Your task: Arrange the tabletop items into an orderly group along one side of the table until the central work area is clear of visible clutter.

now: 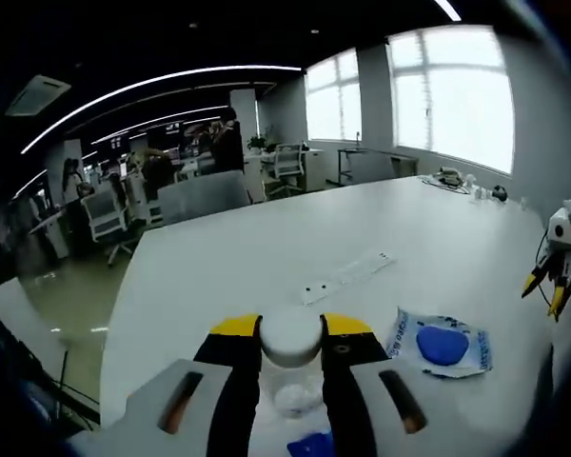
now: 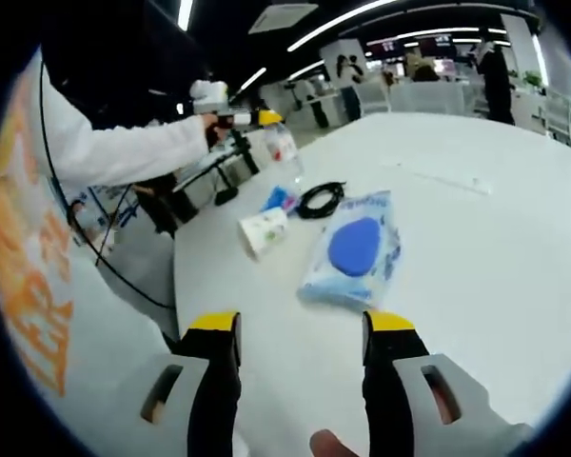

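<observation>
Left gripper is clamped on a clear bottle, carried above the table. Right gripper stands open, the wipes packet just ahead. Relocation step judged underway; next, set the bottle by the cup and cable.

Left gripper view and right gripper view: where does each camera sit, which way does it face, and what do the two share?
Left gripper view: rides the left tongs, shut on a clear bottle, facing along the white table toward the windows; the right tongs enter at right.
Right gripper view: rides the open right tongs, facing back across the table; a white sleeve and the left tongs holding the bottle show.
Shared: wet wipes pack, bottle, table.
</observation>
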`<action>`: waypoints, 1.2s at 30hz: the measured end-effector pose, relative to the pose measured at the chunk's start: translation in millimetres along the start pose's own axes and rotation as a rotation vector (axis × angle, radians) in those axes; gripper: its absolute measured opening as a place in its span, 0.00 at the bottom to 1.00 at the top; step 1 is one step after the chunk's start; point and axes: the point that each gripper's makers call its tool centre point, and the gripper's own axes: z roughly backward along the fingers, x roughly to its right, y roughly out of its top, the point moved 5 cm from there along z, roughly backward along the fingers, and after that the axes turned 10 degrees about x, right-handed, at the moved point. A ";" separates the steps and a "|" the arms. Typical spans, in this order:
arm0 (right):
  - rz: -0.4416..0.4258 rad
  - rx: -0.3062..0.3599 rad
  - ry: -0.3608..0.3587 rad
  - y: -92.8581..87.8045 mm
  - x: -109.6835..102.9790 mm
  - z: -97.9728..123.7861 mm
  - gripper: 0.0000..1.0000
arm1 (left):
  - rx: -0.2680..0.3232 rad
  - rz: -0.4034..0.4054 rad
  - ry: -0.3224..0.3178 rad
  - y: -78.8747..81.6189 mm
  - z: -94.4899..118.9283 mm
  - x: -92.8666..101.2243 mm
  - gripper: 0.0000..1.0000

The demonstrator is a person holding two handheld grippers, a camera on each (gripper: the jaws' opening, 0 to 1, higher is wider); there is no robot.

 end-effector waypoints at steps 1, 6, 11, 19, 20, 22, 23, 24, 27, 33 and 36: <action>-0.001 0.000 -0.003 1.0 1.3 -2.0 0.49 | -0.004 -0.010 -0.012 -4.2 -2.9 -1.4 0.21; -0.006 -0.017 -0.009 1.2 5.9 -8.7 0.49 | -0.019 -0.033 -0.043 -16.0 -12.6 -6.2 0.21; -0.015 -0.035 -0.005 -0.5 8.2 -14.4 0.49 | -0.055 -0.045 -0.068 -25.8 -16.7 -4.3 0.21; -0.026 -0.053 0.003 -3.0 7.6 -21.1 0.48 | -0.051 -0.026 -0.082 -26.6 -20.5 -4.4 0.22; -0.024 -0.055 0.005 -3.2 6.9 -21.7 0.48 | -0.051 -0.024 -0.082 -27.1 -20.6 -4.9 0.22; -0.022 -0.060 0.013 -4.2 5.4 -22.6 0.48 | -0.048 -0.022 -0.076 -26.1 -21.8 -4.2 0.22; -0.023 -0.062 0.017 -4.5 4.6 -22.9 0.48 | -0.046 -0.020 -0.071 -25.8 -22.4 -4.4 0.22; -0.022 -0.064 0.019 -4.6 4.0 -23.1 0.48 | -0.045 -0.020 -0.067 -25.4 -23.3 -4.3 0.22; -0.015 -0.066 0.028 -3.9 1.2 -22.9 0.48 | -0.028 -0.002 -0.037 -21.8 -23.7 -5.6 0.23; -0.010 -0.055 0.024 -4.2 -1.2 -18.7 0.48 | 0.010 0.017 0.006 -5.5 -20.9 -5.9 0.35; -0.005 -0.050 0.020 -5.3 -2.9 -16.1 0.48 | 0.016 0.032 0.021 0.0 -16.1 -2.2 0.43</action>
